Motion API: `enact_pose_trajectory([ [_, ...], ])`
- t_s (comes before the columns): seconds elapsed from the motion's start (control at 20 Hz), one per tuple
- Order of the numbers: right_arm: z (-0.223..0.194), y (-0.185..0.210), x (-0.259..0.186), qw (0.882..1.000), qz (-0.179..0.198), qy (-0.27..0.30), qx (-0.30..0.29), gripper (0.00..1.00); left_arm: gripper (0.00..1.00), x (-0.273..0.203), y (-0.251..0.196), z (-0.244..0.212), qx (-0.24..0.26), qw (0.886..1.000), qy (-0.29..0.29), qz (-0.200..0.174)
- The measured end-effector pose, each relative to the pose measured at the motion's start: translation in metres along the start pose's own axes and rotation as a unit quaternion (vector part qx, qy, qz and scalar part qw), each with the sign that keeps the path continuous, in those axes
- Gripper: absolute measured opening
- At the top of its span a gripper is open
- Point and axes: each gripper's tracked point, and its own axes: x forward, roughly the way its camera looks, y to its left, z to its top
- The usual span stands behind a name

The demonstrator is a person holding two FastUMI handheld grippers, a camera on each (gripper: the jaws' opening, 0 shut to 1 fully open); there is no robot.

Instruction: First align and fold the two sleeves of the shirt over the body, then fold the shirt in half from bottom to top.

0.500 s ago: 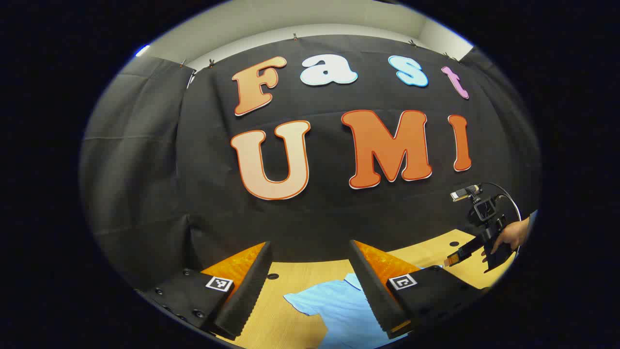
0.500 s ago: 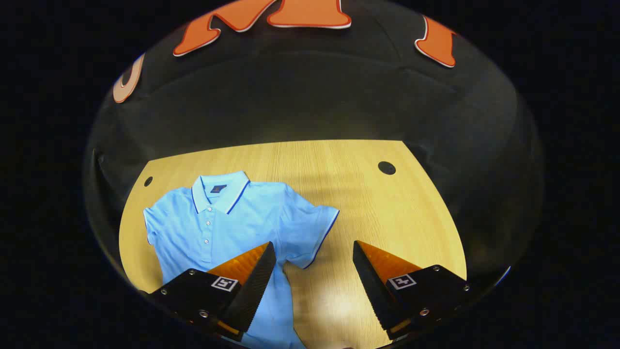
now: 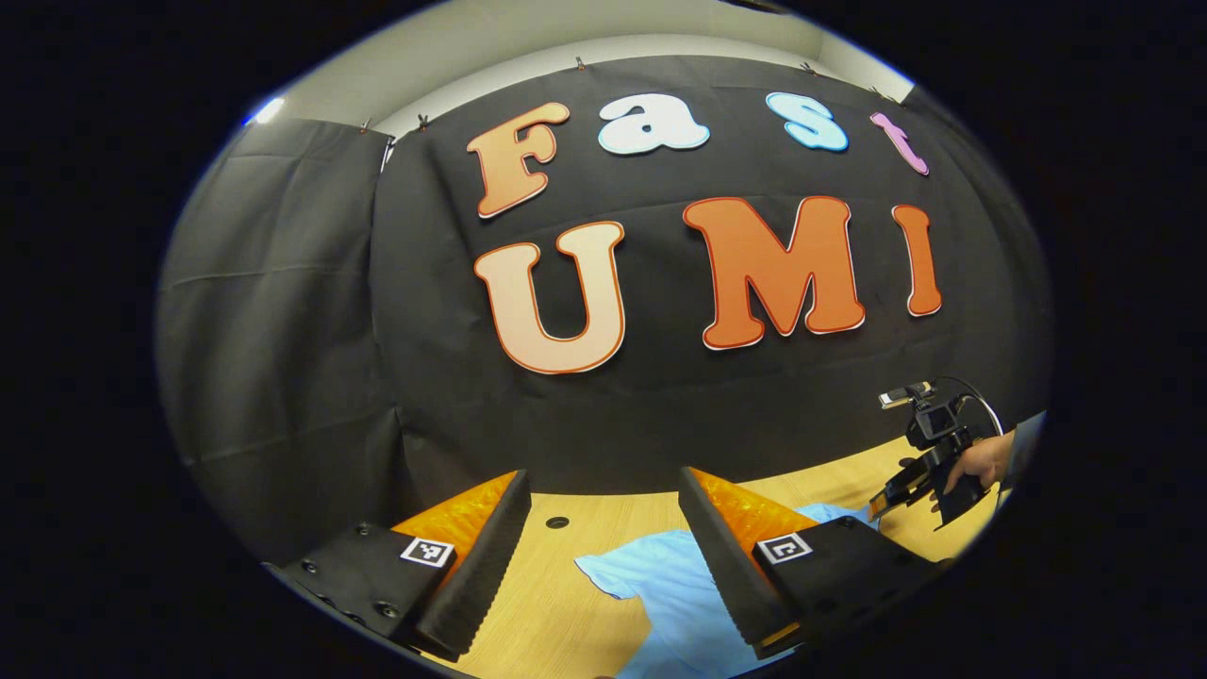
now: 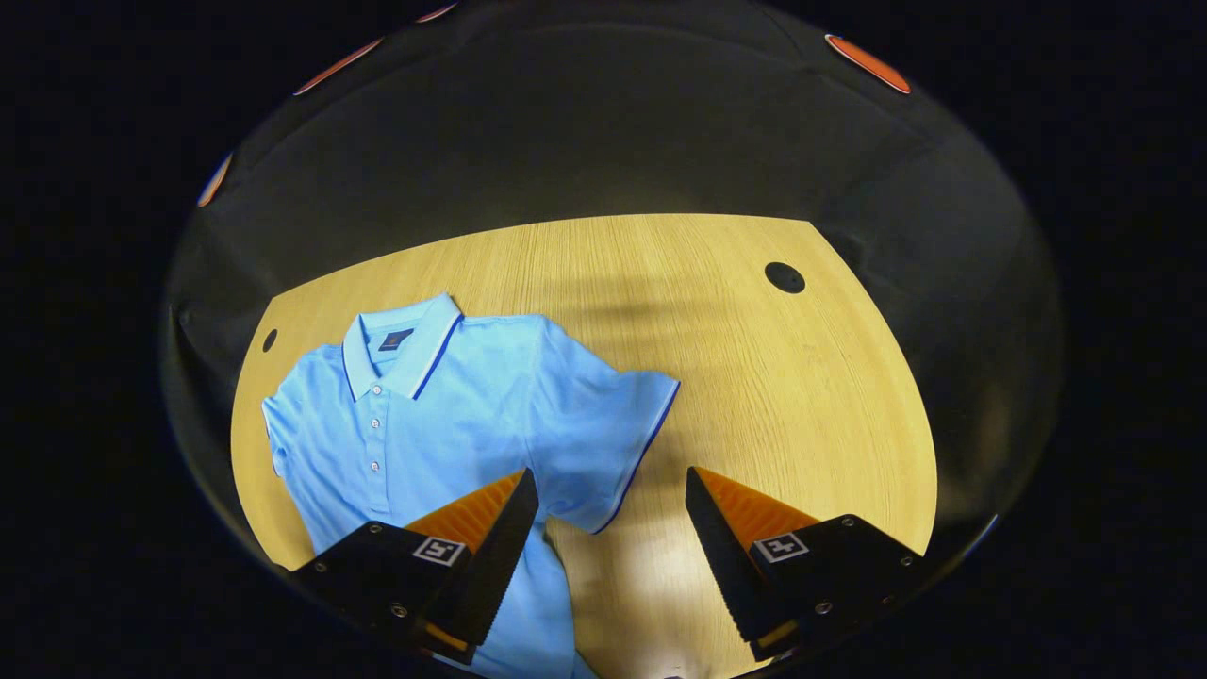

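Shirt (image 4: 424, 415) flat on table (image 4: 754, 377) — both claws agape, clear of it.

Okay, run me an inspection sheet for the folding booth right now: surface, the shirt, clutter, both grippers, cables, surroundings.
Surface: wooden table with round holes near its far edge.
Job's things: light blue polo shirt lying flat, collar toward the far edge, both sleeves unfolded; one sleeve lies just ahead of the right gripper.
Clutter: nothing seen.
Grippers: left gripper open, above the table near a sleeve; right gripper open, over the shirt's side, holding nothing.
Cables: a looped cable on the right gripper's camera mount.
Surroundings: black cloth wall; a hand holding the right gripper.
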Motion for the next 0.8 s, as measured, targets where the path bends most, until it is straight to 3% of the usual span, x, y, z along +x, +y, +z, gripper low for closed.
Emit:
enact_pose_trajectory([
  [0.25,0.005,-0.001,-0.007,1.0,0.0,-0.011,-0.009,0.95,1.0,0.0,-0.021,0.001,0.001,1.0,-0.002,-0.023],
  [0.55,-0.005,-0.003,0.016,0.999,0.009,0.049,0.011,0.95,1.0,-0.006,-0.033,0.018,0.02,0.999,-0.02,-0.04],
  [0.8,-0.011,0.002,0.053,0.995,0.003,0.091,0.032,0.81,1.0,-0.011,-0.027,0.006,0.014,1.0,-0.001,-0.026],
])
